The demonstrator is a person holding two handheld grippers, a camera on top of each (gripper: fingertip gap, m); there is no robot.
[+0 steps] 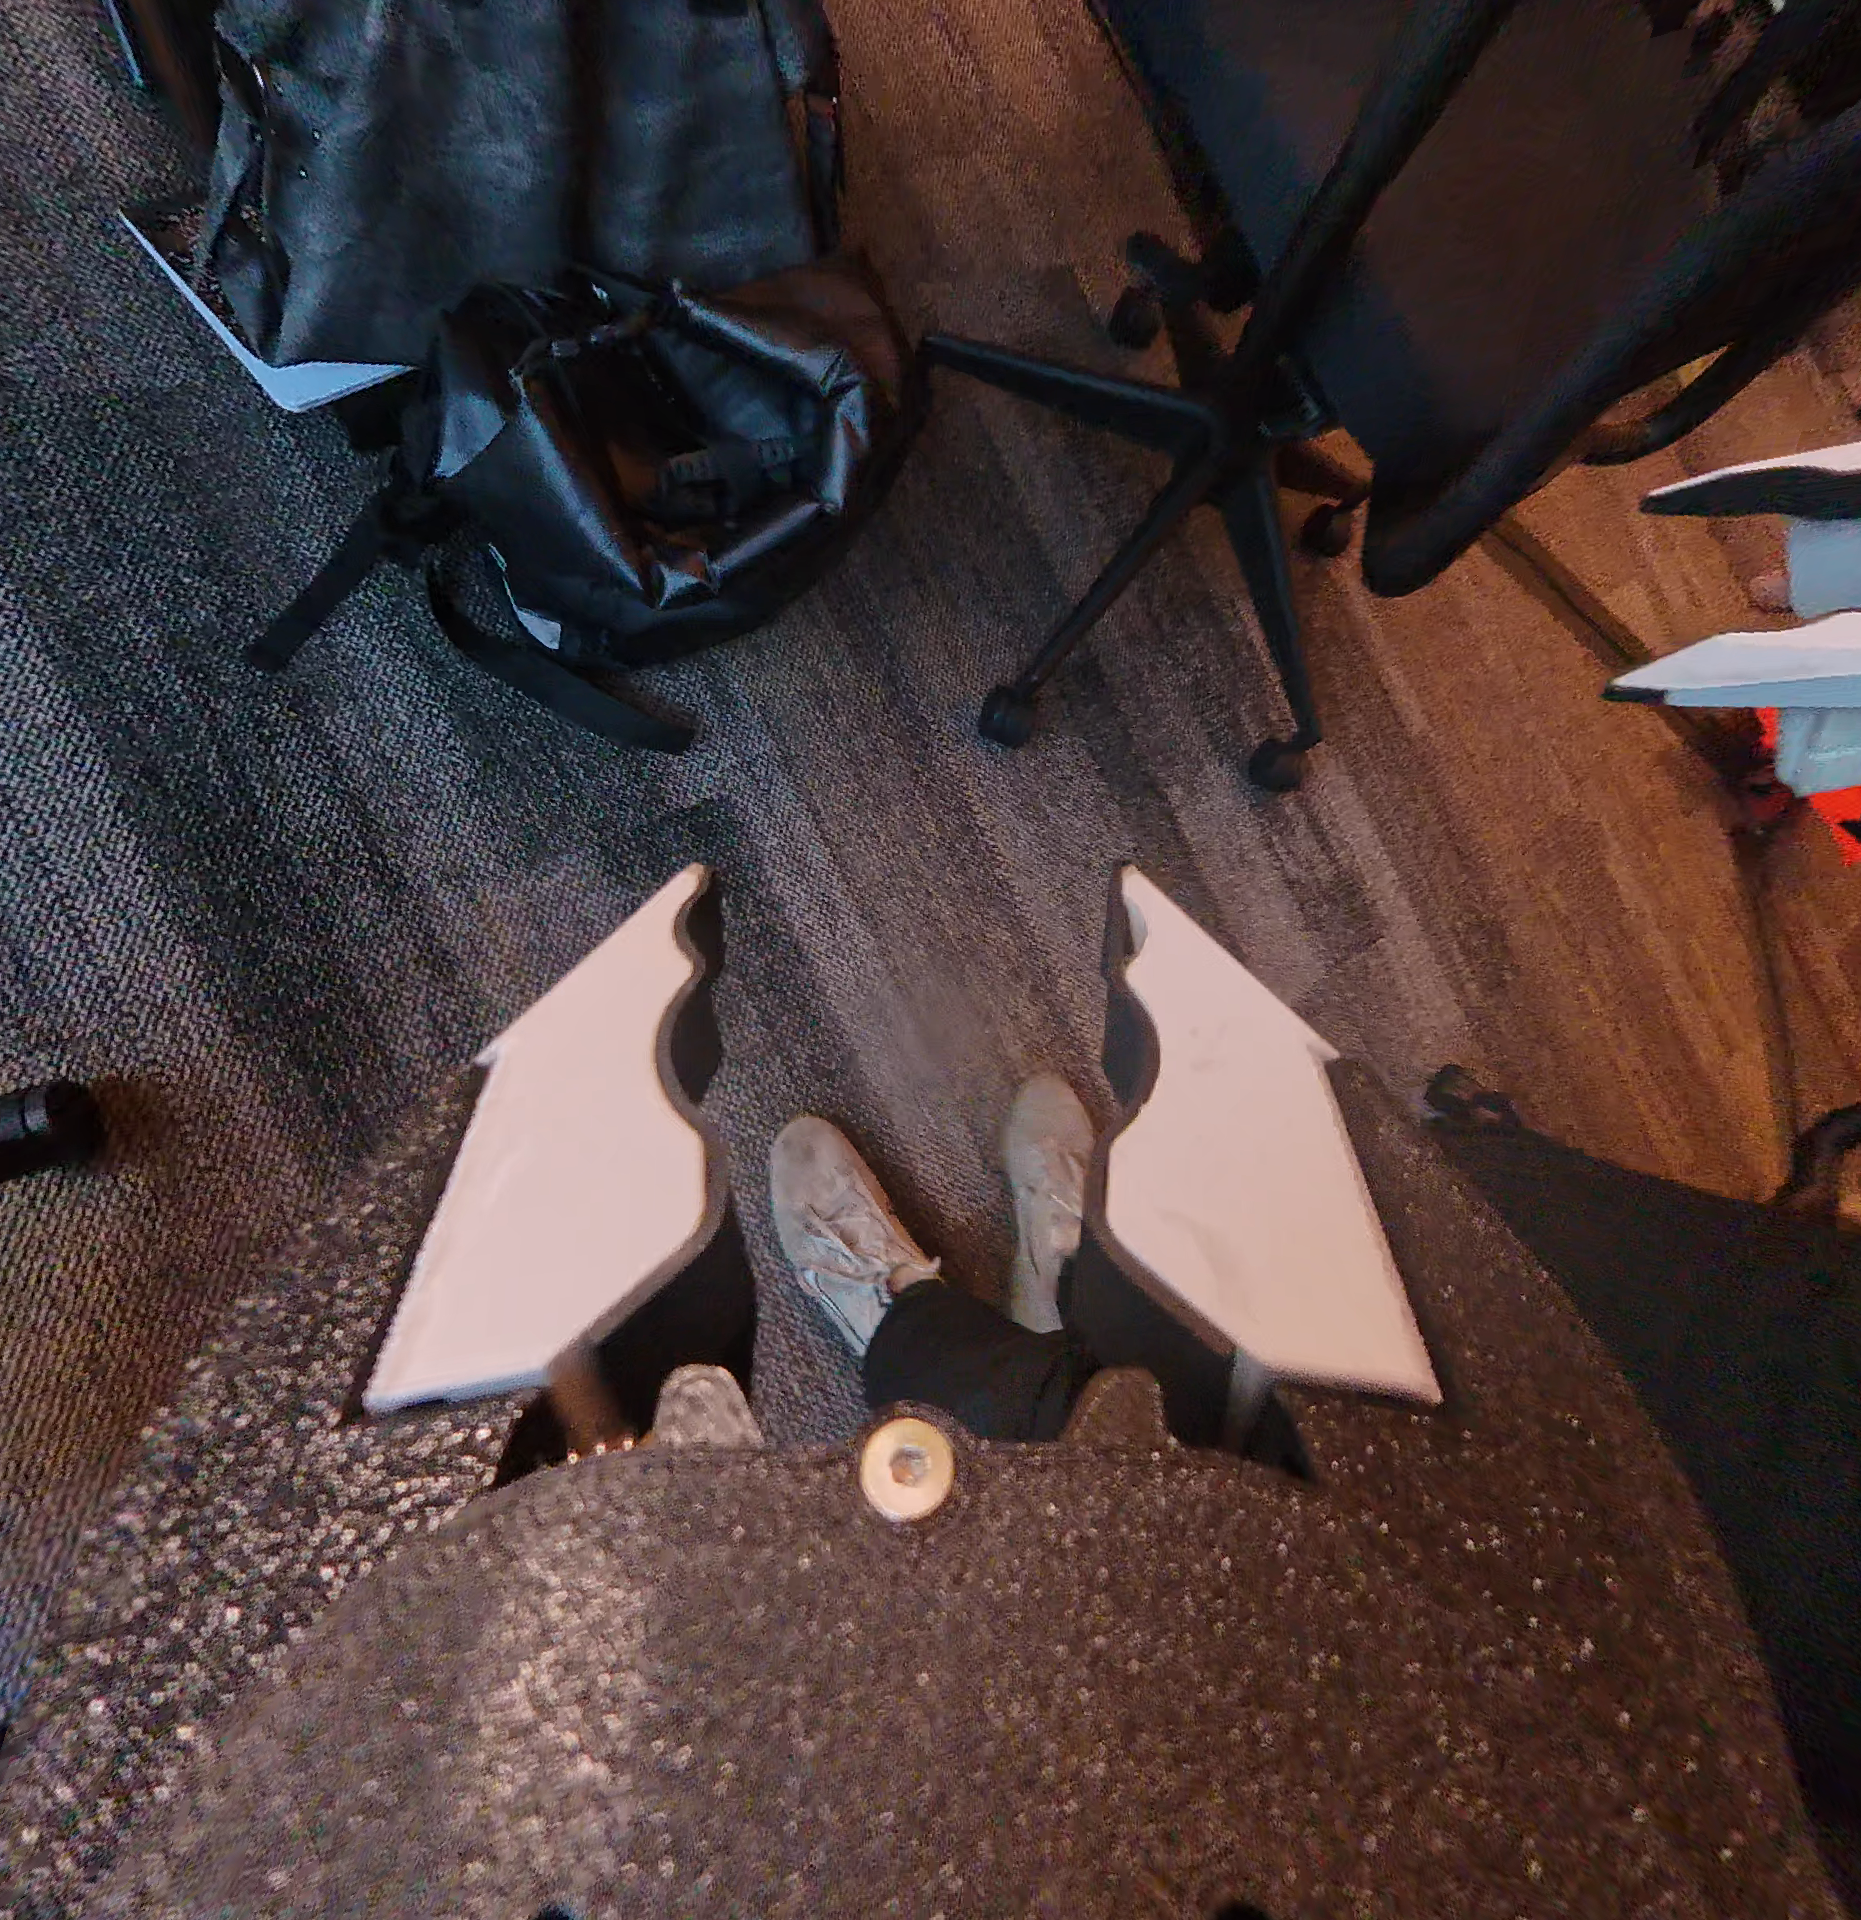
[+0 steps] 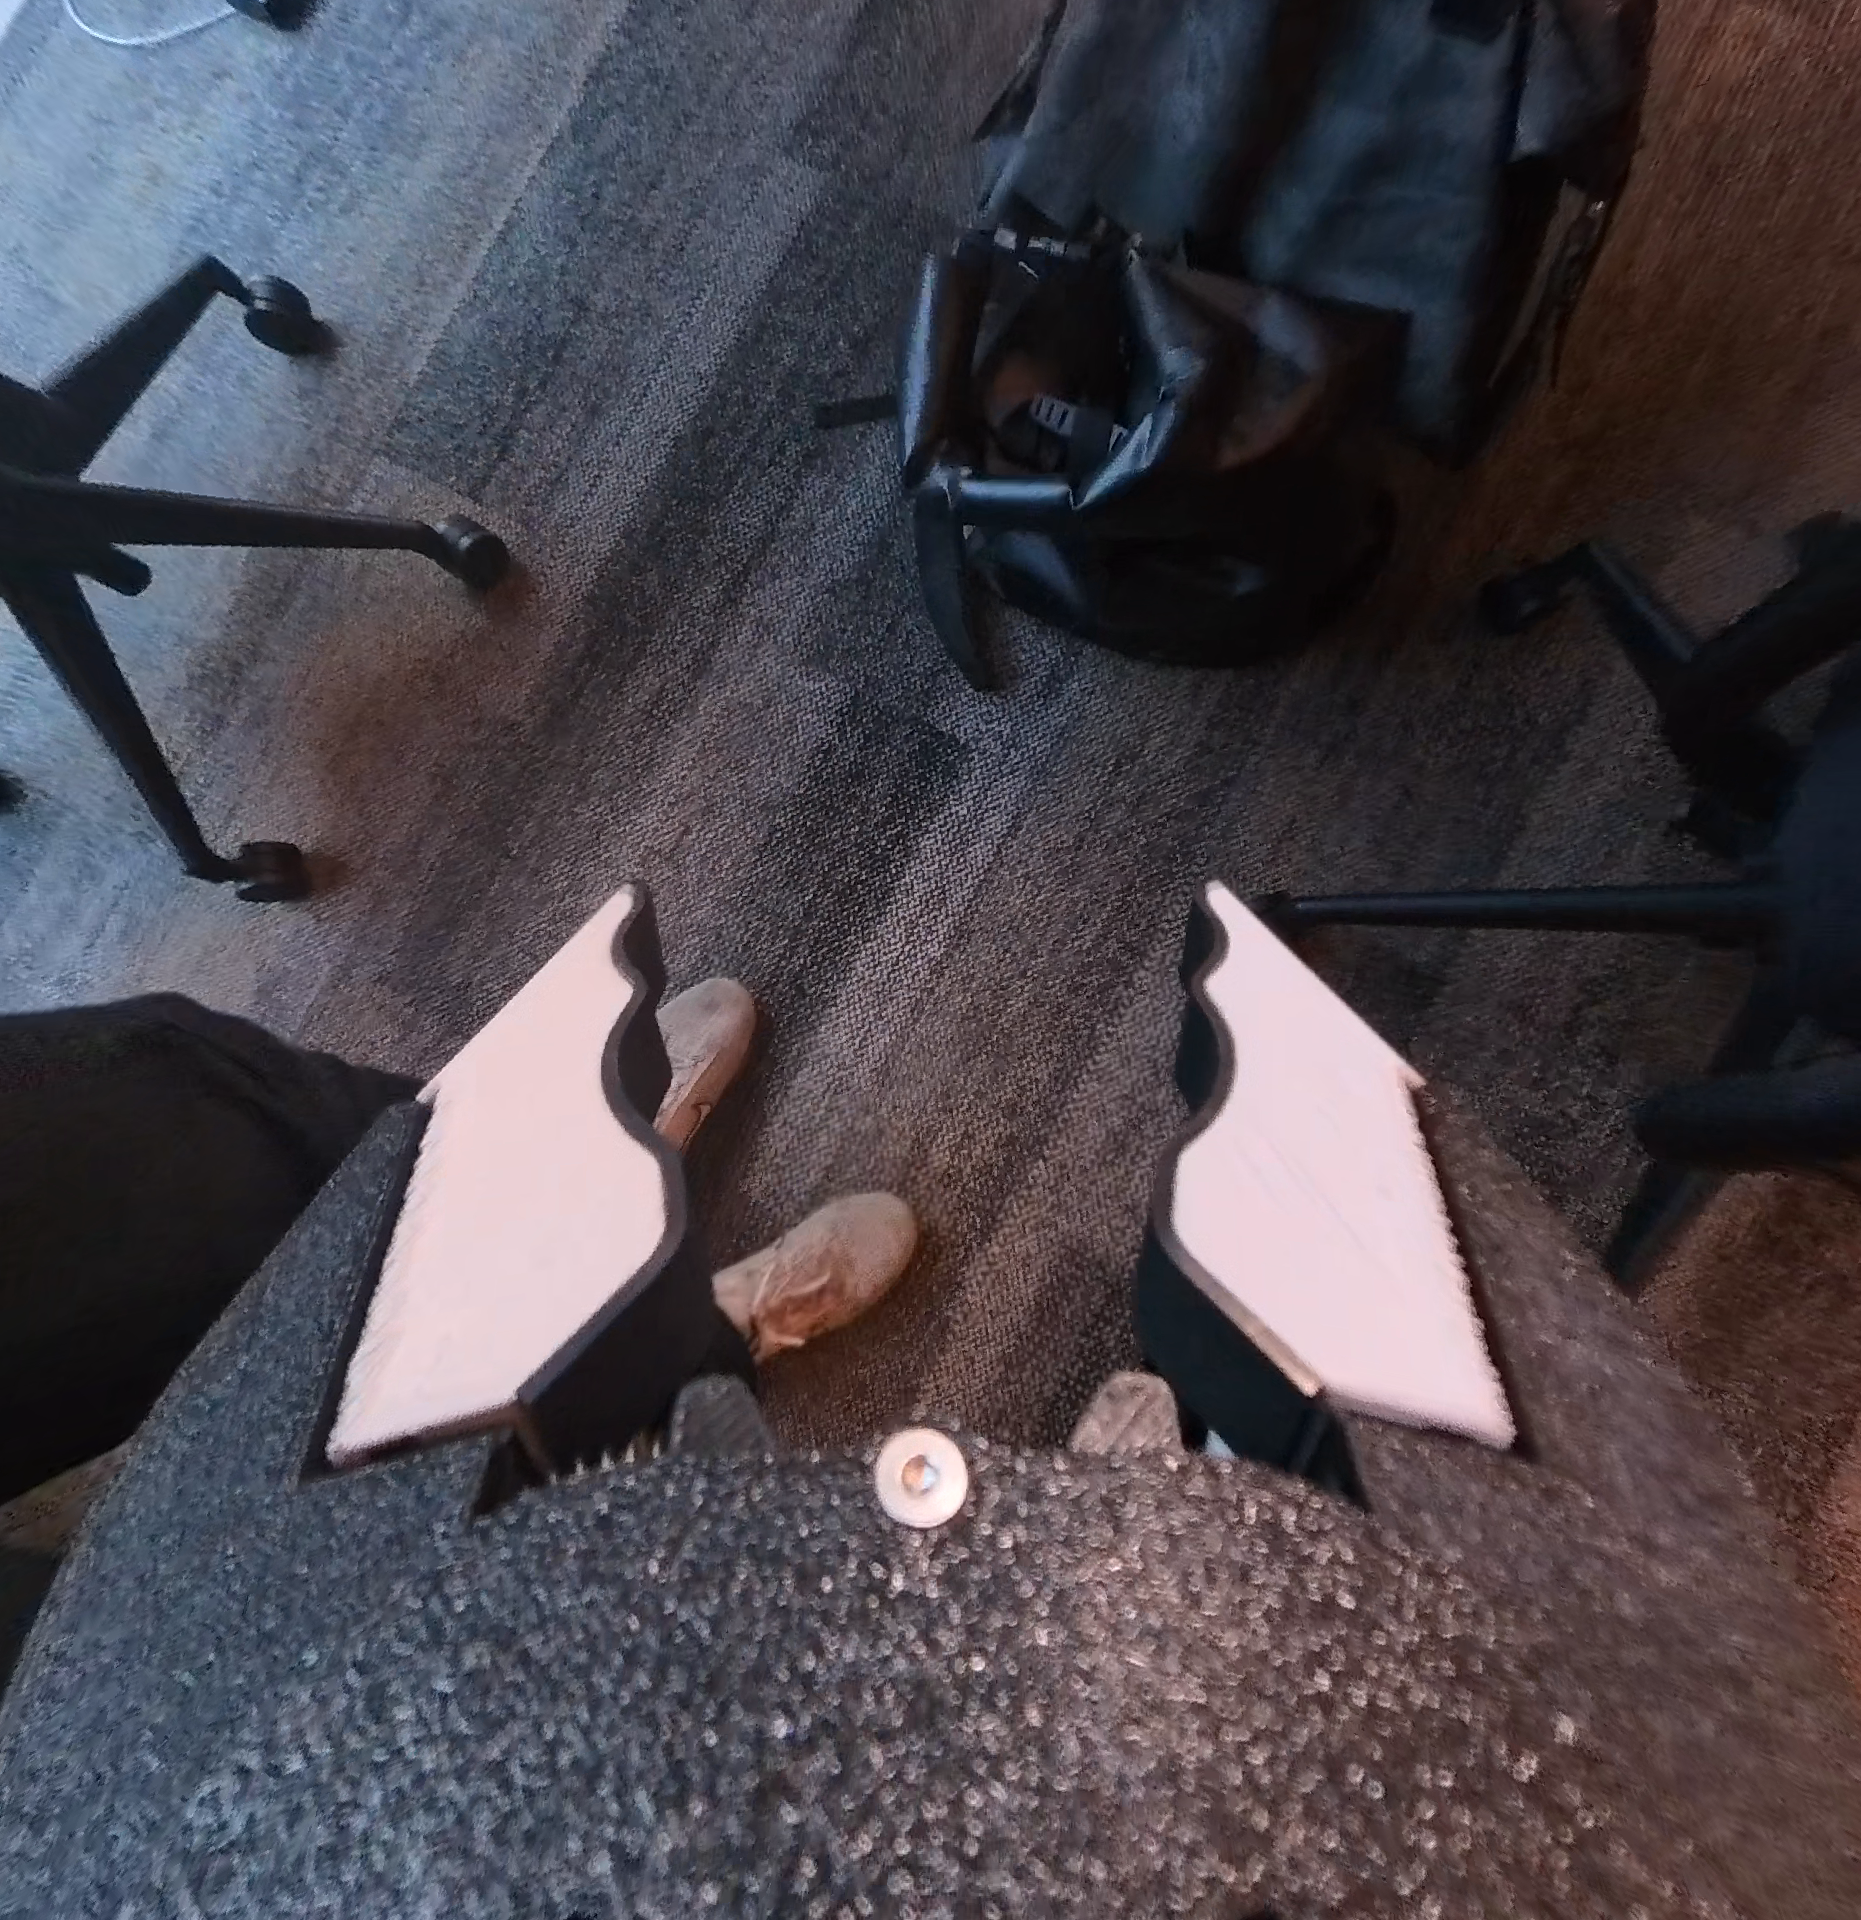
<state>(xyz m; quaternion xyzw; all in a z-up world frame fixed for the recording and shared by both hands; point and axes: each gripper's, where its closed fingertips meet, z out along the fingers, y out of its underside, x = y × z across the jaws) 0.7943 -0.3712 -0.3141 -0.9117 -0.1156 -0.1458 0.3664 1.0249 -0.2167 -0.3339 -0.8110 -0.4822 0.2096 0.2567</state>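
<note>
Now both my left gripper (image 1: pixel 913 894) and right gripper (image 2: pixel 921 914) hang spread and empty above my pale grey sneakers (image 1: pixel 838 1226), the crumpled black fabric bag (image 1: pixel 645 468) lying beyond them on the carpet.

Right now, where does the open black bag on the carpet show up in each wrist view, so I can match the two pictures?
Left wrist view: the open black bag lies upper left of centre, beyond the left gripper.
Right wrist view: it lies upper right of centre, beyond the right gripper.
Shared landmark: the pale shoes on the carpet, between each gripper's fingers.
</note>
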